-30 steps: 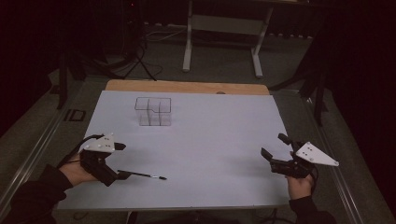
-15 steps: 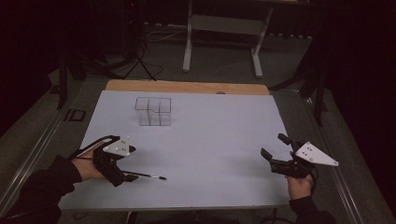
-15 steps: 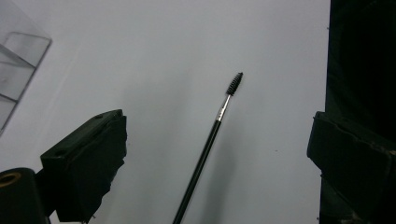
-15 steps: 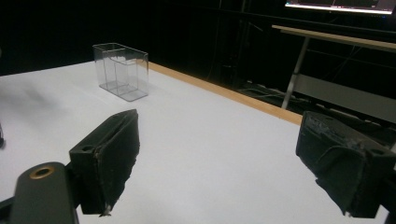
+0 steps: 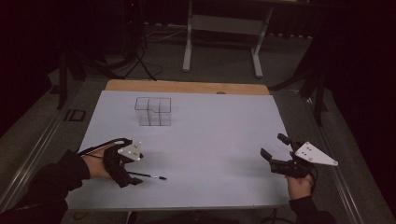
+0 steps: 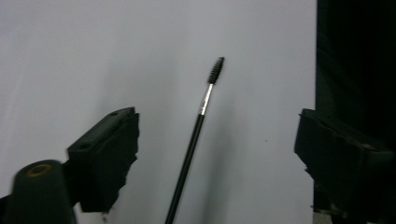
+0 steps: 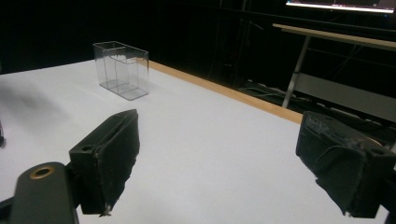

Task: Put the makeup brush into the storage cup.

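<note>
The mascara wand's (image 6: 194,140) handle end is cut off by the bottom edge.

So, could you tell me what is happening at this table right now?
A person holds a gripper in each hand over a white table. The left gripper is open and lowered around a thin black mascara-type brush, which lies flat on the table between its jaws, not yet clamped. The right gripper is open and holds nothing, near the table's right edge. A clear divided container stands empty toward the far side.
</note>
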Action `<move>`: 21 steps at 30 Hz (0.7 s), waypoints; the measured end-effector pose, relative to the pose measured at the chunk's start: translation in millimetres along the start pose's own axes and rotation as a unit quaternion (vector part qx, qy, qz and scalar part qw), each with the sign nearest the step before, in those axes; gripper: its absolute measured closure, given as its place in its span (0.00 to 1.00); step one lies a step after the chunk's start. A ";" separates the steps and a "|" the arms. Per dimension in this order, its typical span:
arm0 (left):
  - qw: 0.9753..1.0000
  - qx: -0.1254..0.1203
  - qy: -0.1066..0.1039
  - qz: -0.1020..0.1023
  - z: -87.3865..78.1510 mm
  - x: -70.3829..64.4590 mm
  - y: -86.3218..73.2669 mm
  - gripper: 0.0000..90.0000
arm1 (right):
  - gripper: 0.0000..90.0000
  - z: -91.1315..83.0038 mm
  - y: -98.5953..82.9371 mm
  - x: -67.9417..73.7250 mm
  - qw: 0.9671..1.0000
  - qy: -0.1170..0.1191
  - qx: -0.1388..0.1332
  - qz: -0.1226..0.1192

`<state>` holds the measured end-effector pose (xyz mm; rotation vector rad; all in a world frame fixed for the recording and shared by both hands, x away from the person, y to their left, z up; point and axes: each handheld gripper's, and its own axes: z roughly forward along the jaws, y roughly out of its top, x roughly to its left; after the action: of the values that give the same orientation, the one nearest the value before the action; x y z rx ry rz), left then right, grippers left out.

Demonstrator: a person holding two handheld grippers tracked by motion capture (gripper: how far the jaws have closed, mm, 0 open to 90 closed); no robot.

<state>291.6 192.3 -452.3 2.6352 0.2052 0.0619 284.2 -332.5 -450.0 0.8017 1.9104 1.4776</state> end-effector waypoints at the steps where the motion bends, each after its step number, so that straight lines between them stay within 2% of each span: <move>1: 1.000 0.006 -0.004 0.003 1.7 -0.1 1.3 0.19 | 0.15 -0.2 0.1 0.1 1.000 0.000 0.000 0.000; 7: 0.999 0.039 -0.015 0.020 11.6 -0.3 8.9 0.26 | 0.15 0.0 0.3 0.5 1.000 -0.001 0.001 -0.002; 15: 0.997 0.060 -0.021 0.036 25.7 -0.7 14.5 0.42 | 0.15 0.3 0.0 0.3 1.000 0.000 0.003 -0.003; 21: 0.997 0.068 -0.012 0.029 33.5 1.9 16.5 0.50 | 0.15 0.3 0.2 0.7 1.000 0.001 0.003 -0.005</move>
<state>298.3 162.5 -473.8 2.7755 0.1292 0.0365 283.9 -331.7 -449.9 0.7944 1.9187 1.4672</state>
